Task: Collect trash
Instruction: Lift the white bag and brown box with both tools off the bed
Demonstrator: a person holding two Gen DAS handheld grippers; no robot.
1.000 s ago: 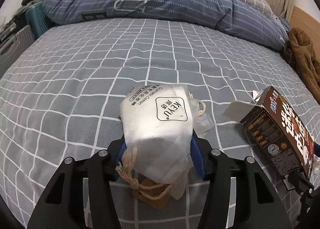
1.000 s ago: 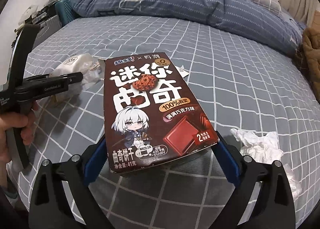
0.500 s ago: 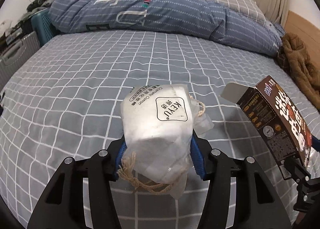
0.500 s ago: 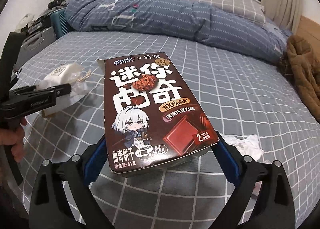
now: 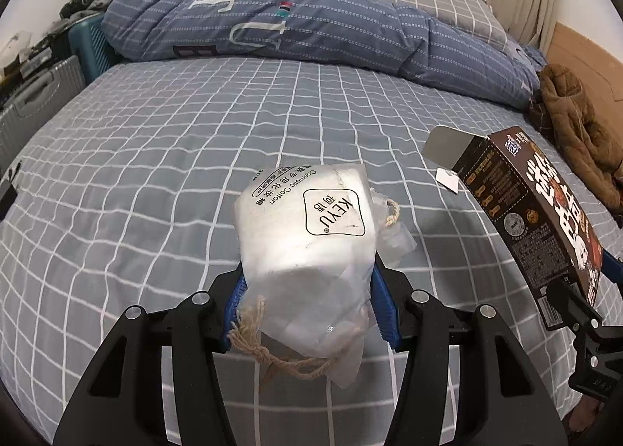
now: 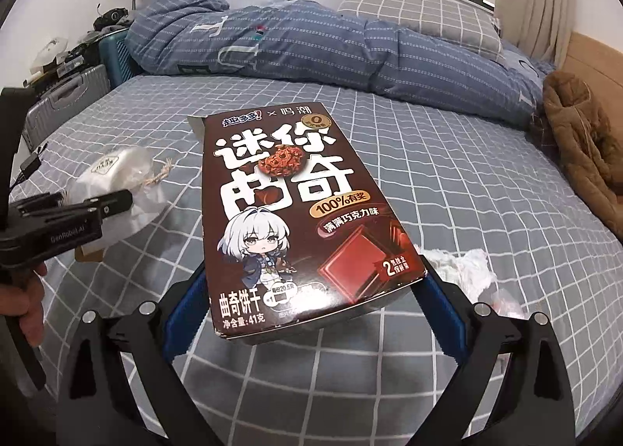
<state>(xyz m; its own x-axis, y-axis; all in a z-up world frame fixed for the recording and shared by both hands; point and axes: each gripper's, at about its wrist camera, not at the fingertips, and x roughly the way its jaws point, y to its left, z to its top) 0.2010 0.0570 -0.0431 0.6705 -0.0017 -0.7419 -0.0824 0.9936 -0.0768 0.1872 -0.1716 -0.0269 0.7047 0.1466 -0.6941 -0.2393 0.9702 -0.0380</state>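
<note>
While gripper [image 5: 307, 306] holds cotton-pad bag [image 5: 307, 228], cookie box [image 6: 296, 212] clamped

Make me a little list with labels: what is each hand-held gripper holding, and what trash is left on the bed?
left hand-held gripper: shut on the white cotton-pad bag
right hand-held gripper: shut on the brown cookie box
box flap: open at the far end
left on bed: crumpled white tissue
surface: grey checked bedsheet
</note>
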